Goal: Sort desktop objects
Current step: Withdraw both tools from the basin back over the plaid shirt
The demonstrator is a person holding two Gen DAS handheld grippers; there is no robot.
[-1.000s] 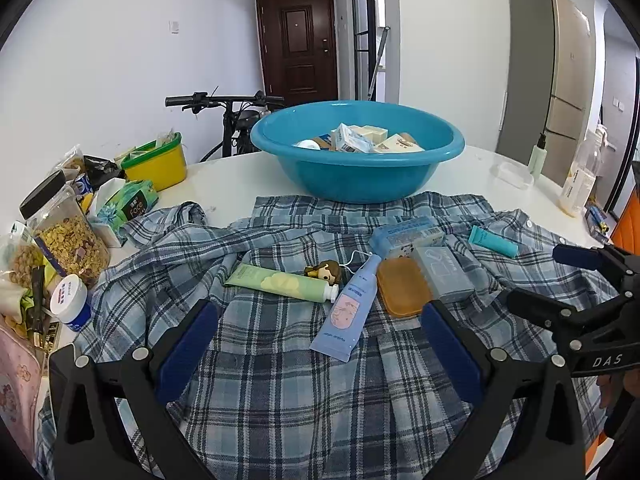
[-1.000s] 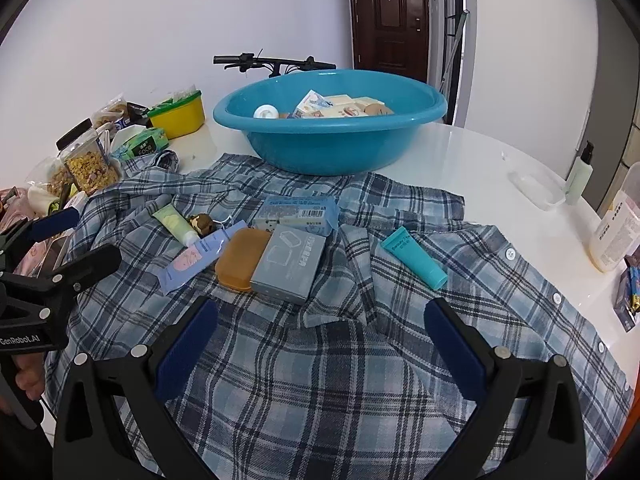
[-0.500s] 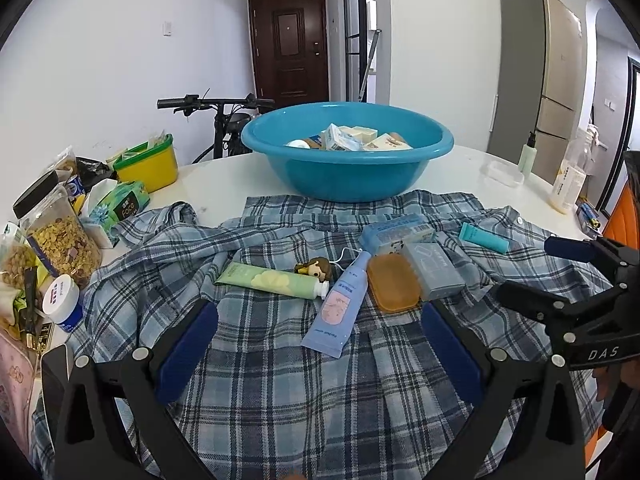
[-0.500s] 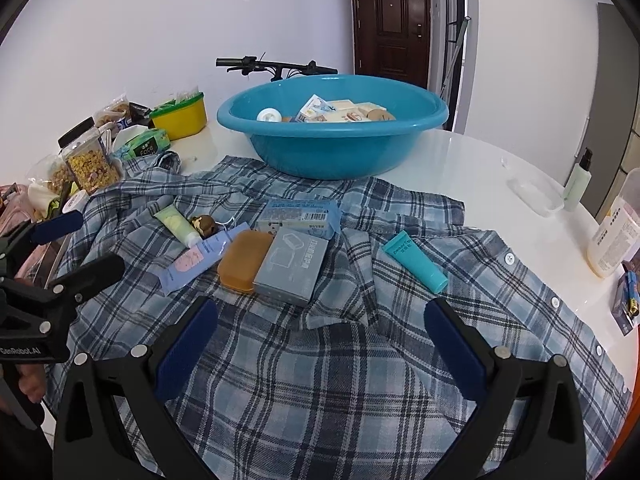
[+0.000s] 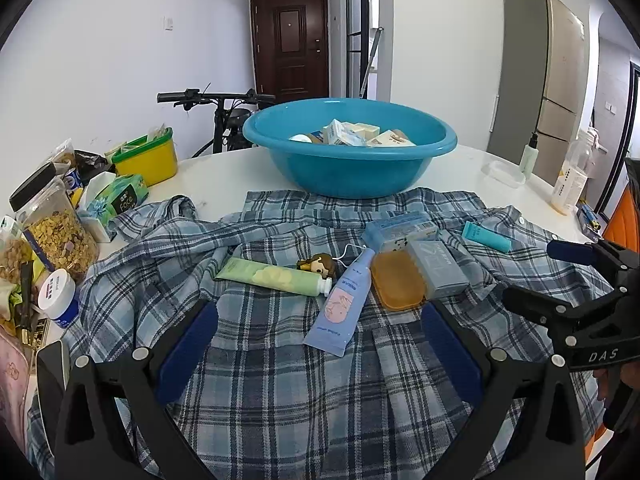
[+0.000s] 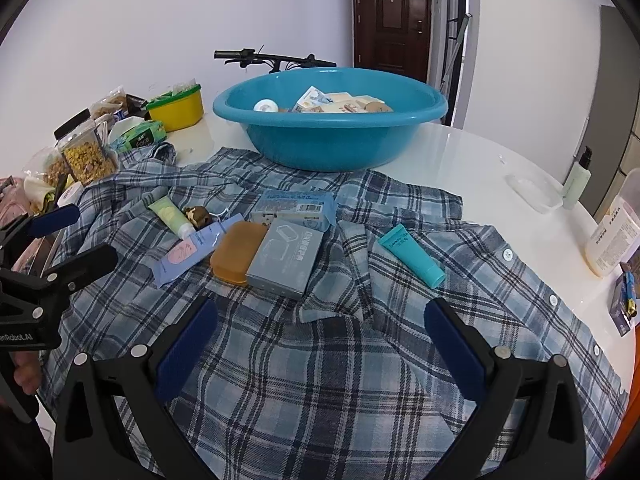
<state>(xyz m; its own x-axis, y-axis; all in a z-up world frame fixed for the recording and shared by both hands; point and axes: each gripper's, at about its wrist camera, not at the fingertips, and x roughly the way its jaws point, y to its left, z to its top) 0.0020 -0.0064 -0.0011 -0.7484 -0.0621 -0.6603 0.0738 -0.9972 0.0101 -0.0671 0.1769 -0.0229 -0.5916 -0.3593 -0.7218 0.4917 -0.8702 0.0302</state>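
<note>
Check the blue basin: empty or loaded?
Loaded. The basin already holds several small cartons and a white round lid, seen above its rim in both views. How deep the pile goes: cannot tell.

**Readable lettering on the desk**

"DAS" stands in white on the black body of the right gripper (image 5: 578,270), right of the left jaws. "GenRobot.AI", its start cut off, stands on the left gripper (image 6: 64,236), left of the right jaws. "Face" stands on the green tissue pack (image 5: 124,196), far left. Print on the tubes and boxes is too small to read.
</note>
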